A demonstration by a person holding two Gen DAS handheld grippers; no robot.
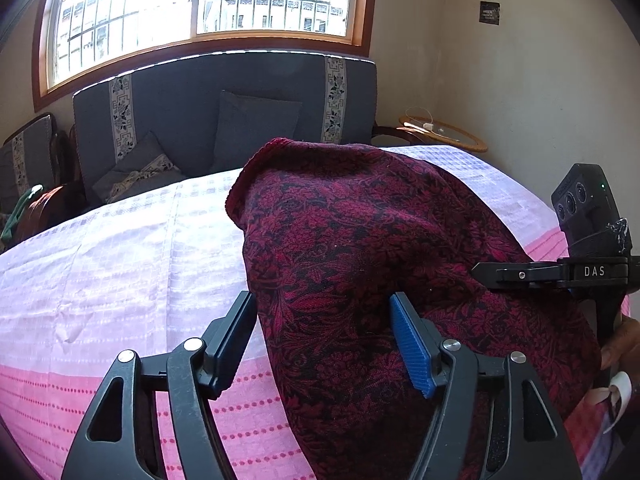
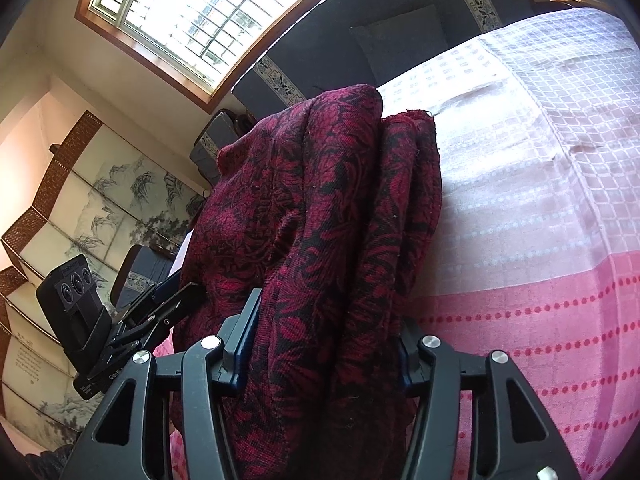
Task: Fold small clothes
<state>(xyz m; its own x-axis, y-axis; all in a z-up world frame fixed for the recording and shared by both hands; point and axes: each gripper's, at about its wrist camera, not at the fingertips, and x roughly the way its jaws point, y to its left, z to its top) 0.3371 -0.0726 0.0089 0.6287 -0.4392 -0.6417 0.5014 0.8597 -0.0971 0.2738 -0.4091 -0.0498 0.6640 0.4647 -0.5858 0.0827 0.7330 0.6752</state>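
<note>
Two wrist views of a dark red floral cloth (image 1: 360,220) on a desk (image 1: 100,264) covered in a pink-and-white checked spread.

Left wrist view: left gripper (image 1: 320,300) low in the foreground, its fingers (image 1: 412,344) spread apart. Cloth heaped in a rounded mound on the spread, one fold hanging down through the gap between the two fingers. Ribbed blue pad of the inner finger bare and facing the fold, not pressed into it; outer black finger (image 1: 232,340) just beside the cloth's edge. Fingers therefore open, cloth between them but not clamped. Hemmed edge of the cloth turned up at the top of the mound. At the right margin, the other gripper seen side-on with its tip reaching into the cloth, and part of a person's hand (image 1: 616,344) beneath it.

Right wrist view: right gripper (image 2: 328,320) closed on a thick bunch of the same cloth. Gathered folds filling the whole gap, both fingers (image 2: 244,332) hard against the fabric, blue pads almost hidden. Cloth rising in vertical pleats above the fingers.

Background: grey sofa (image 1: 240,92) with cushions, barred window (image 1: 200,0), round side table (image 1: 444,134), painted folding screen (image 2: 80,208).
</note>
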